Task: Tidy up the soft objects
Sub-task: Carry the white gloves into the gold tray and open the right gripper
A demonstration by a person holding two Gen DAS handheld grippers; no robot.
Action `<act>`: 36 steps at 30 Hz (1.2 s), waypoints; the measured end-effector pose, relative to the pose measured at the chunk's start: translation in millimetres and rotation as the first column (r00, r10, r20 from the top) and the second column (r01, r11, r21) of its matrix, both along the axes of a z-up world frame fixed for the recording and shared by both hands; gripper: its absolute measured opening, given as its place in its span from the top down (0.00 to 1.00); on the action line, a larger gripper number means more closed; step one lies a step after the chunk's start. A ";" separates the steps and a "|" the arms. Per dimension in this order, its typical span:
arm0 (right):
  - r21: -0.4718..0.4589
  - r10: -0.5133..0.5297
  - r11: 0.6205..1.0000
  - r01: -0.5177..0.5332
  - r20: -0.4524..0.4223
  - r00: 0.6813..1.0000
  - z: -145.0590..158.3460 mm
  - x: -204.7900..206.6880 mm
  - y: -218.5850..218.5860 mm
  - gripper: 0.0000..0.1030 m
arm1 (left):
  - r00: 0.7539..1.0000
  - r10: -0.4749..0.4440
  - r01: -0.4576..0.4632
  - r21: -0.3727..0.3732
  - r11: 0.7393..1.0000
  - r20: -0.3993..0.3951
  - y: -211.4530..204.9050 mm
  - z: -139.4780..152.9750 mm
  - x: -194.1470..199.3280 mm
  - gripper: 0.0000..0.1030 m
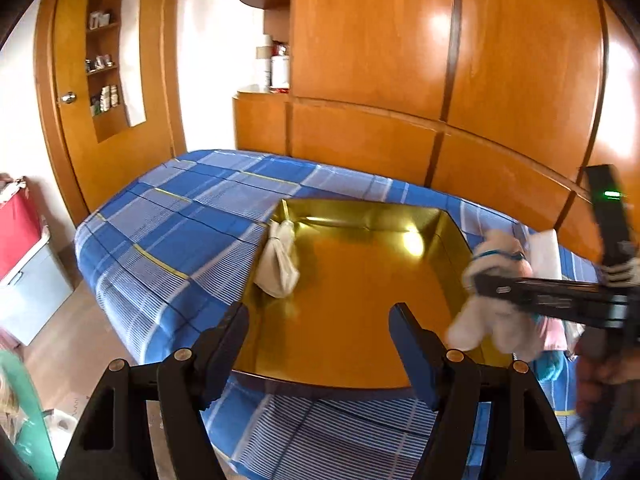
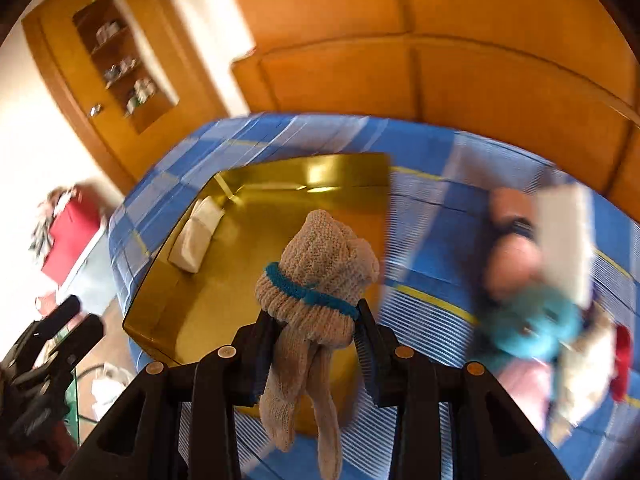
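A gold tray [image 1: 372,216] lies on the bed's blue plaid cover [image 1: 180,216]. A rolled white cloth bundle [image 1: 278,258] rests against the tray's left wall; it also shows in the right wrist view [image 2: 196,236]. My right gripper [image 2: 316,324] is shut on a beige knitted glove bundle with a teal cuff band [image 2: 320,280], held above the tray's [image 2: 224,280] near right edge. In the left wrist view this bundle [image 1: 496,300] hangs at the tray's right side. My left gripper [image 1: 320,320] is open and empty over the tray's near edge.
A blurred pile of soft things lies on the bed right of the tray: a pink item [image 2: 508,252], a teal item [image 2: 536,328], a white pad [image 2: 564,240]. Wooden wardrobes [image 1: 440,60] stand behind the bed. A red box [image 1: 16,224] stands at the left.
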State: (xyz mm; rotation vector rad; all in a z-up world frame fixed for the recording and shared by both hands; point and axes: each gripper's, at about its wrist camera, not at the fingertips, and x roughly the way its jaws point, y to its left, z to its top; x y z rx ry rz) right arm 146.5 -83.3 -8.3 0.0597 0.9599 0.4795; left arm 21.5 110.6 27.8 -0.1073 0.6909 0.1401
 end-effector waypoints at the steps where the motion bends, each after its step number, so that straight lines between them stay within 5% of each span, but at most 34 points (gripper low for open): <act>1: -0.004 0.018 1.000 -0.018 -0.018 1.000 -4.9 8.2 14.2 0.64 | 1.000 0.008 -0.008 0.000 1.000 0.005 2.8 1.0 -0.4 0.29; 11: -0.054 0.066 0.996 -0.070 -0.081 0.995 -30.2 63.2 108.3 0.62 | 0.997 0.073 -0.073 0.001 0.997 0.013 33.5 2.0 -2.5 0.29; 15: -0.027 0.035 0.999 -0.037 -0.091 0.995 -29.0 73.3 118.5 0.45 | 0.996 0.092 -0.092 0.000 0.996 0.009 40.4 0.6 -3.6 0.29; 18: 0.011 0.027 1.000 -0.026 -0.077 0.997 -22.2 70.1 113.8 0.33 | 0.995 0.101 -0.101 -0.001 0.995 0.010 43.8 -0.1 -4.6 0.29; 36: 0.008 -0.013 1.000 0.013 0.087 0.996 10.1 3.6 51.3 0.33 | 0.998 0.053 -0.053 0.020 0.998 0.038 17.6 10.7 -13.2 0.27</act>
